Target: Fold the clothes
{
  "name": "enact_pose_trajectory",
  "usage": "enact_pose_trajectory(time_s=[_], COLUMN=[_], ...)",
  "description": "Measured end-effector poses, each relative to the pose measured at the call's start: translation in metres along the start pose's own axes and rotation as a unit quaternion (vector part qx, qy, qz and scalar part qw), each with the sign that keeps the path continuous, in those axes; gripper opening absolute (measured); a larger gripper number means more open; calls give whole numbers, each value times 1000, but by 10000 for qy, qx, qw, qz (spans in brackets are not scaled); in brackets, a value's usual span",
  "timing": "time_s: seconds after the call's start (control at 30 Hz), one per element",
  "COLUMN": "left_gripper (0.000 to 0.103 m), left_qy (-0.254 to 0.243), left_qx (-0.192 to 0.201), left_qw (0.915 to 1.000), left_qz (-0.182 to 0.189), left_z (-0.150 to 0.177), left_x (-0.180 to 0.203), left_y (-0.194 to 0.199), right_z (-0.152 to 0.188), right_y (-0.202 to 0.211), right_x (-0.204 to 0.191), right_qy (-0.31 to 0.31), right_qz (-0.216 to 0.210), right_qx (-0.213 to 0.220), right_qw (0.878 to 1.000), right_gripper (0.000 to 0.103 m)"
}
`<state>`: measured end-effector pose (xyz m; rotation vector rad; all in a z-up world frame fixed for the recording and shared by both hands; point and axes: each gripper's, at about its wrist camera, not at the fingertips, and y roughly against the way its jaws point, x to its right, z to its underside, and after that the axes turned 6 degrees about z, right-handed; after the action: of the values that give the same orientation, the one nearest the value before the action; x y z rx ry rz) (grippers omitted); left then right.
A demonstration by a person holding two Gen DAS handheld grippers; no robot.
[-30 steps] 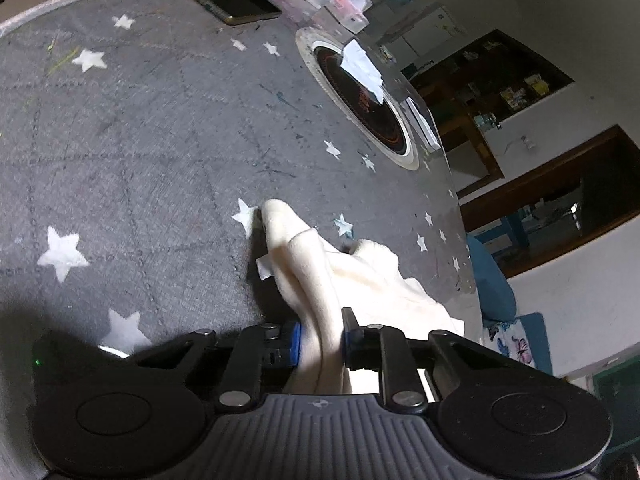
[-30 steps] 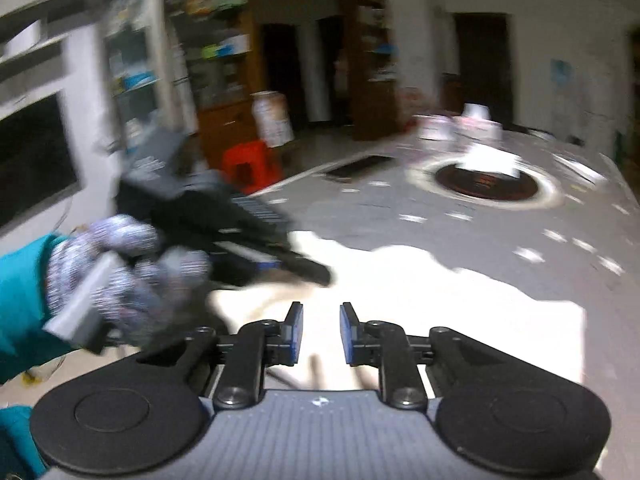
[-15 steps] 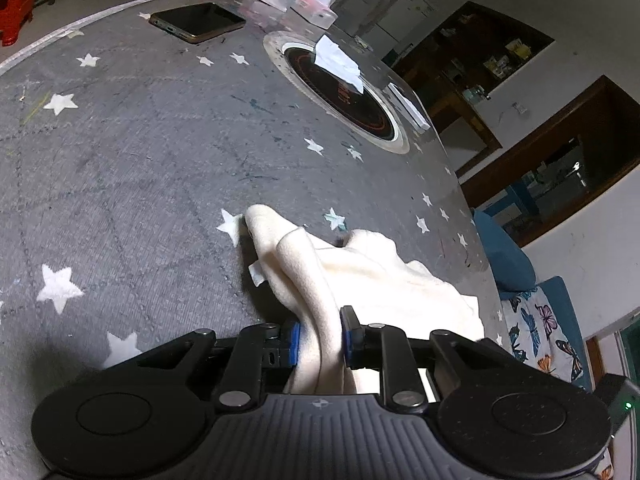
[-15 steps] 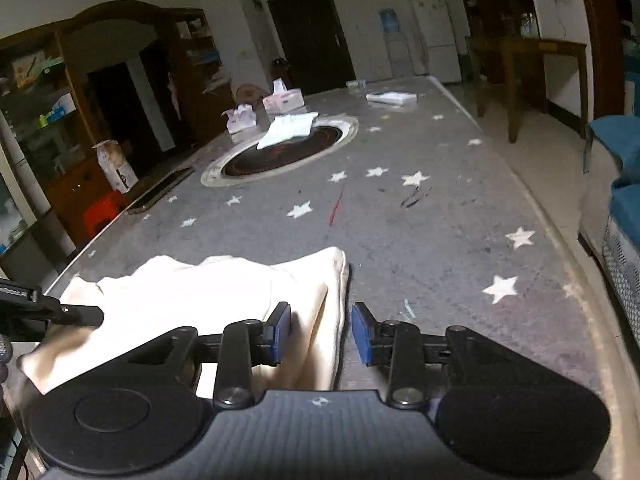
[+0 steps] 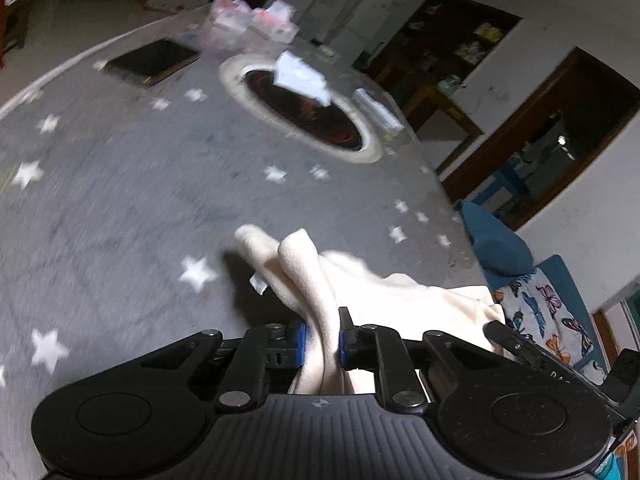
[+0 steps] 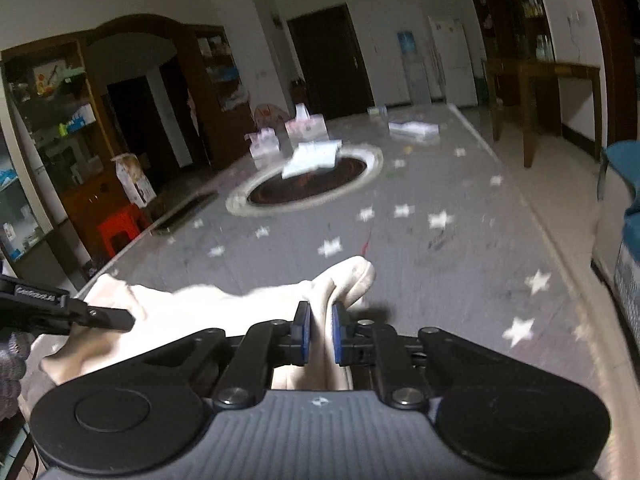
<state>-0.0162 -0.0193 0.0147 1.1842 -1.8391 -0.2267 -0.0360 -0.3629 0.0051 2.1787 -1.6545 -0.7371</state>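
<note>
Both tongs pinch the cream garment [image 5: 316, 280] over the grey star-printed bench [image 5: 120, 184], the left tongs [image 5: 322, 338] gripping one bunched edge and the right tongs [image 6: 319, 332] another, the cloth [image 6: 208, 308] stretched between them near the bench's front edge.
</note>
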Motion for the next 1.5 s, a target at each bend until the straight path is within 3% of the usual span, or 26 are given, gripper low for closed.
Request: enact_pose_trajectory(time_s=[0.3,0.57,0.97,1.03,1.13,1.27,1.37,1.5], left_gripper=[15,15,15,15,16,24,39,40], left_qy=[-569,-881,-1163,-1187,-1227,-1236,-1339,-1475], left_qx=[-65,-247,-523,-587,-659,-687,-558,-385], left_qw=[9980,9953,9916,9911,9903,9898,9892,9879], left_qz=[257,333,214,157,7,-177,-229,-300], left_z=[-33,-54,-75,-74,-74,-76,-78,-80], left_x=[52,87,105,104,98,89,89,89], left_y=[-31,-75,-152,-165,-180,-185,-178,-168], right_z=[-40,-67,-74,-72,-70,-63,-55,-41], right_y=[27,26,-15,-24,-36,-45,-40,-28], right_x=[16,45,97,104,115,122,120,111], right_qy=[164,248,97,90,-10,-5,-14,-13], right_qz=[379,808,1266,1360,1432,1412,1308,1059], right_qx=[520,674,413,378,286,160,103,127], right_qw=[9978,9941,9911,9899,9893,9898,9914,9943], right_gripper=[9,9,9,3,3,3,6,6])
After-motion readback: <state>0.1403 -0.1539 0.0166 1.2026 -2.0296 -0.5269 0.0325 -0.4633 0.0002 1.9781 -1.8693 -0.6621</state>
